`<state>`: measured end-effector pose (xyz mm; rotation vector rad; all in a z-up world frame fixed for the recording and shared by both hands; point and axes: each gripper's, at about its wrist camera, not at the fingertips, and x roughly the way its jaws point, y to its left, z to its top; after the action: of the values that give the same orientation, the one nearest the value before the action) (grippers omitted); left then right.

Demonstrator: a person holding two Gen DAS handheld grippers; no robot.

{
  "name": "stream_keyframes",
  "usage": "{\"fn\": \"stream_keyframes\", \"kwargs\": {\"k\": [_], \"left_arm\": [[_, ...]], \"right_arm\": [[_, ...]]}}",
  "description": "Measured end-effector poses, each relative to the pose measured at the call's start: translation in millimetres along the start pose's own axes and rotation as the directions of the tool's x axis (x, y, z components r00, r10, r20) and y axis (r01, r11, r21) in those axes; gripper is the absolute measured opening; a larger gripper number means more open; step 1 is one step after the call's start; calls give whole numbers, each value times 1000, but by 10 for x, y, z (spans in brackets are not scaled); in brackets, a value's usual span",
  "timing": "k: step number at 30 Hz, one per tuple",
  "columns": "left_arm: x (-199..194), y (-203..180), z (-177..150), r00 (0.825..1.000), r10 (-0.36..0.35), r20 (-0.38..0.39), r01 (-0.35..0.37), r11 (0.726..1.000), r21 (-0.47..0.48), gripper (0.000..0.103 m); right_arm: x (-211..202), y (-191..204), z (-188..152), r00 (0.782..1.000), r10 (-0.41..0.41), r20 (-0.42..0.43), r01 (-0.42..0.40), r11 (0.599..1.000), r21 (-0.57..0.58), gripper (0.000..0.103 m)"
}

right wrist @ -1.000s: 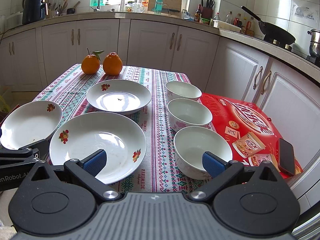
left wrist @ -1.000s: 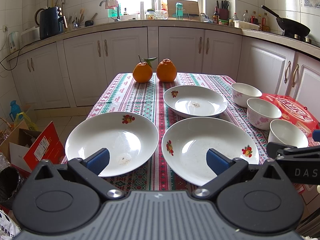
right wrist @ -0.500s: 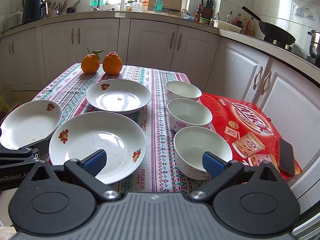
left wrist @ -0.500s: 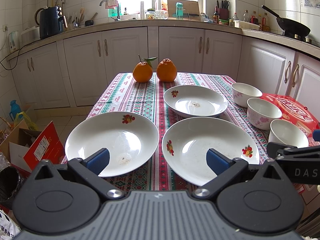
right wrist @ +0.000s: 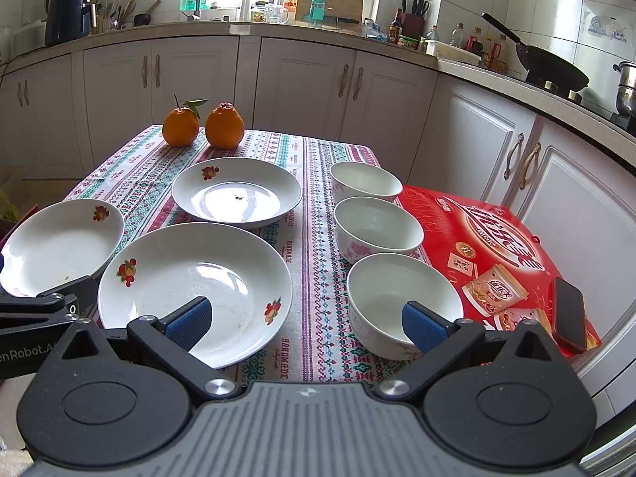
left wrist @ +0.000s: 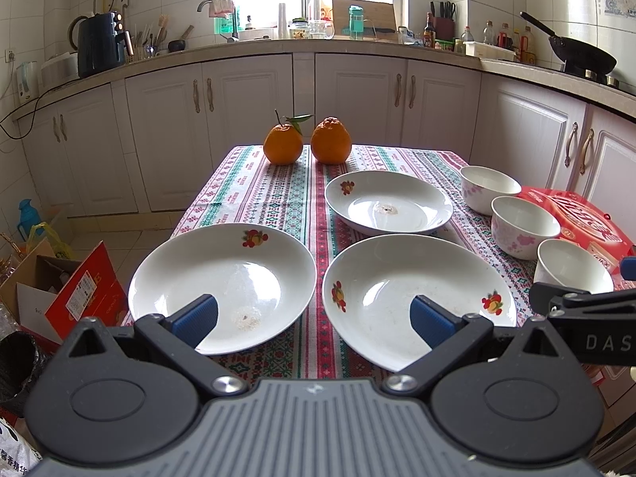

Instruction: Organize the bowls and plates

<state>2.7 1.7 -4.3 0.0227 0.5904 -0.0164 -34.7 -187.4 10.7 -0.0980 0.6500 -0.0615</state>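
Note:
Three white plates with fruit prints lie on the patterned tablecloth: a near left plate (left wrist: 222,282), a near middle plate (left wrist: 413,294) and a far plate (left wrist: 387,202). Three white bowls stand in a row on the right: far (right wrist: 365,183), middle (right wrist: 377,226), near (right wrist: 401,298). My left gripper (left wrist: 314,320) is open and empty, hovering at the near table edge between the two near plates. My right gripper (right wrist: 304,320) is open and empty, between the near middle plate (right wrist: 194,286) and the near bowl.
Two oranges (left wrist: 306,143) sit at the far end of the table. A red box (right wrist: 497,254) with a phone (right wrist: 570,314) on it lies right of the bowls. Cardboard boxes (left wrist: 59,290) stand on the floor at left. White kitchen cabinets (left wrist: 357,95) stand behind the table.

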Motion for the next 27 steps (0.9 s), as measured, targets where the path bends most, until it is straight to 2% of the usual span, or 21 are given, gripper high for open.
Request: {"fn": "stream_keyframes", "kwargs": {"k": [5, 9, 14, 17, 20, 22, 25, 27], "left_arm": [[19, 58, 27, 1000, -18, -1, 18, 1000, -5, 102], [19, 151, 76, 1000, -13, 21, 13, 1000, 0, 102], [41, 326, 97, 999, 17, 48, -20, 999, 50, 102], [79, 504, 78, 999, 9, 39, -12, 997, 71, 102], [107, 726, 12, 999, -2, 45, -2, 996, 90, 102], [129, 878, -49, 999, -26, 31, 23, 996, 91, 102], [220, 1078, -135, 997, -67, -44, 70, 996, 63, 102], [278, 1174, -208, 992, -97, -77, 101, 993, 53, 102]], "right_arm": [[21, 29, 48, 1000, 23, -3, -23, 1000, -13, 103], [57, 43, 130, 997, 77, -2, -77, 997, -27, 103], [63, 96, 355, 991, 114, 62, -109, 990, -87, 103], [96, 128, 545, 981, 170, 97, -160, 981, -109, 103], [175, 169, 721, 957, 265, 122, -249, 960, -130, 103], [254, 250, 811, 928, 353, 118, -332, 929, -164, 103], [384, 417, 886, 890, 444, 100, -415, 883, -219, 103], [507, 545, 922, 861, 506, 54, -479, 842, -247, 103]]}}
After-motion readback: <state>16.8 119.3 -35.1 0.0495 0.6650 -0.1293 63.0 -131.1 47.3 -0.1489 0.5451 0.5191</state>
